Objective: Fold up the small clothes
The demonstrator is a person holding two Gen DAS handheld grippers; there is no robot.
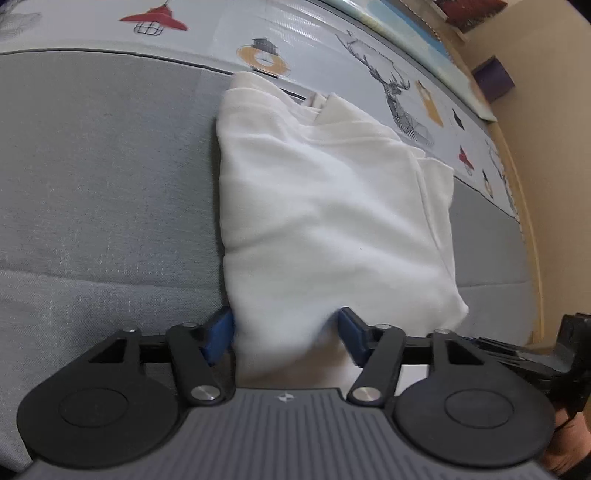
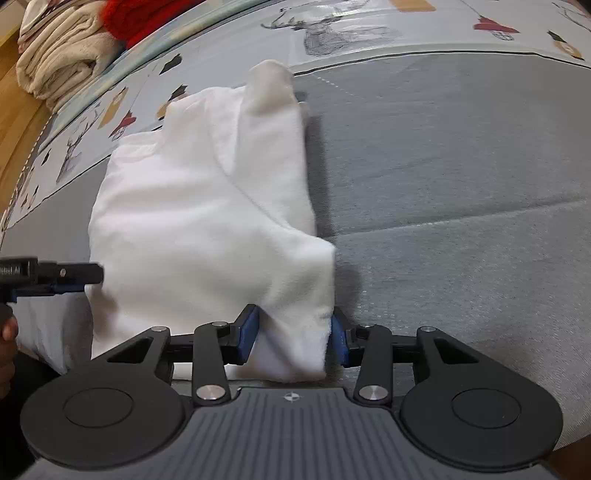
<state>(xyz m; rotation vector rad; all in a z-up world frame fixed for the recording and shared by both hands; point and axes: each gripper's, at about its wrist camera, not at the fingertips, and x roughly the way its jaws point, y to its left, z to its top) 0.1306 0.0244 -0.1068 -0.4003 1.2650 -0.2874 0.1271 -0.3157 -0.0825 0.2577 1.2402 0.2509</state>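
The left gripper [image 1: 284, 338], black-armed with blue pads, points steeply down at the near edge of a white, soft knit garment [image 1: 325, 206] folded into a thick, rough rectangle. Its jaws stand apart: the near hem of the cloth hangs between the pads, which sit just beside the fabric on either side without visibly pinching it. The right gripper [image 2: 293, 339], of the same build, is at the garment's near right corner [image 2: 207, 221]; its blue pads press against both sides of a bunched fold of white cloth, so it is gripping the garment. In the right wrist view the left gripper's black arm reaches in from the left edge, just beside the cloth's near left side, with part of a hand [image 2: 7, 332] behind it.

The garment lies on a grey woven fabric cushion [image 1: 92, 177], lengthwise from the cushion's near part towards its far edge, where a rounded end of cloth reaches the dark piping. Beyond that edge runs a pale blue mat printed with stags and red lamps [image 1: 207, 40]. At the mat's far left corner in the right wrist view sit a stack of folded cream clothes [image 2: 59, 62] and something red and fuzzy [image 2: 147, 18], on a wooden floor [image 2: 11, 107].
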